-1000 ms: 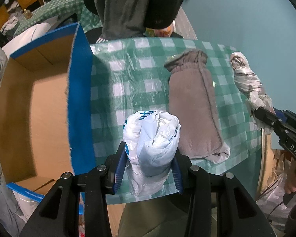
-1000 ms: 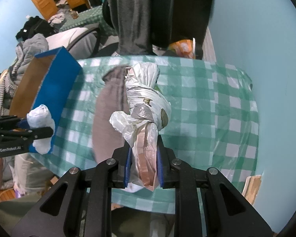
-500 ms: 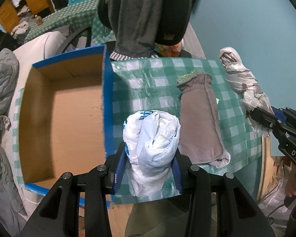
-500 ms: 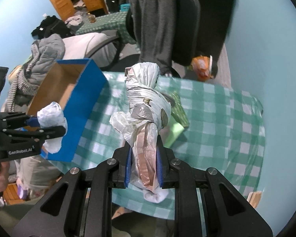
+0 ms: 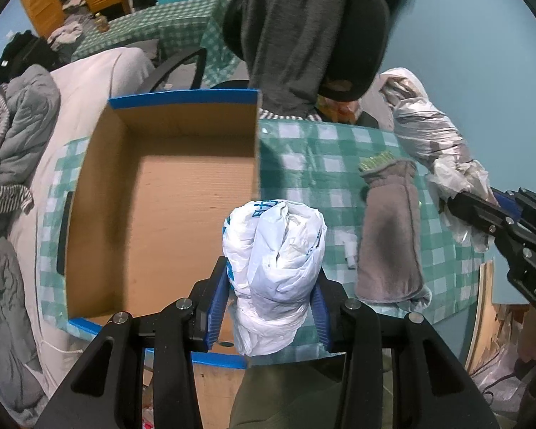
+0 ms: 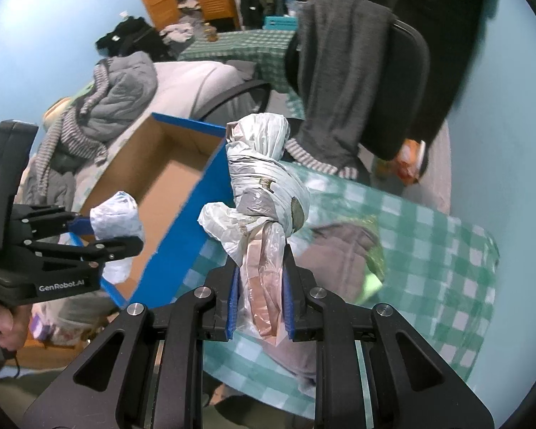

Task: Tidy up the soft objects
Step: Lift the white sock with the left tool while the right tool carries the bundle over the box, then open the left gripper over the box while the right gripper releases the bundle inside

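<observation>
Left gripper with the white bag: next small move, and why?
Probably carry it a bit further over the open cardboard box, then lower. The left gripper is shut on the white bag, which hangs near the box's blue edge, and the box looks empty.

My two wrist cameras look steeply down, close along their own fingers — both views share the blue cardboard box (image 5: 168,193) (image 6: 182,200) and the green checked tablecloth (image 5: 318,164) (image 6: 428,250).

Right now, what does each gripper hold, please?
Left gripper: closed on the crumpled white plastic bag.
Right gripper: closed on the knotted translucent plastic bag bundle.
</observation>
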The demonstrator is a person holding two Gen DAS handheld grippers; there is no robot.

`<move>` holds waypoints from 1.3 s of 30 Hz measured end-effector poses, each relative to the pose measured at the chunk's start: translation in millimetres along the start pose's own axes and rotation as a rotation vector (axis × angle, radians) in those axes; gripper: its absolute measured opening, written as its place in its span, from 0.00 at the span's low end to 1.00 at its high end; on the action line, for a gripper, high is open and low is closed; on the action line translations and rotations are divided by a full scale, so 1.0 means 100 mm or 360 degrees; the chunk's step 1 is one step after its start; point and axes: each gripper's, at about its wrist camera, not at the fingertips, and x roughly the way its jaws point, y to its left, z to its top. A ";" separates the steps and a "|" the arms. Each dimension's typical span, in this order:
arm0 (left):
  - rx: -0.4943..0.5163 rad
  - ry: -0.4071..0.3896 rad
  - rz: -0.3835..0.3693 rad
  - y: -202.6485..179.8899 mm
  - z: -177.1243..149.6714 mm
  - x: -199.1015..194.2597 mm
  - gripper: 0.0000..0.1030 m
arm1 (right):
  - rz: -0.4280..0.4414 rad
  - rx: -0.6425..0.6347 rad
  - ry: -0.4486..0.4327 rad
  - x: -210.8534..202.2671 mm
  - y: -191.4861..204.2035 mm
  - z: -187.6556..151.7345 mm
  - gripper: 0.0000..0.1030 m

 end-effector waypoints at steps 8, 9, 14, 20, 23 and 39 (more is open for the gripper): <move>-0.0107 -0.0013 0.0035 0.35 -0.03 -0.05 0.41 | 0.0105 -0.0133 0.0035 0.22 0.41 0.18 0.19; -0.0120 -0.0012 0.0043 0.40 -0.04 -0.05 0.41 | 0.0112 -0.0143 0.0039 0.24 0.45 0.20 0.19; -0.0188 -0.0012 0.0072 0.66 -0.06 -0.05 0.41 | 0.0162 -0.0204 0.0066 0.40 0.69 0.29 0.19; -0.0254 -0.0001 0.0099 0.95 -0.07 -0.02 0.41 | 0.0197 -0.0257 0.0099 0.58 0.91 0.37 0.19; -0.0277 0.0009 0.0105 1.05 -0.08 0.01 0.41 | 0.0207 -0.0267 0.0123 0.68 0.99 0.42 0.19; -0.0327 0.0088 0.0086 1.40 -0.07 0.32 0.41 | 0.0241 -0.0282 0.0259 1.17 1.29 0.56 0.19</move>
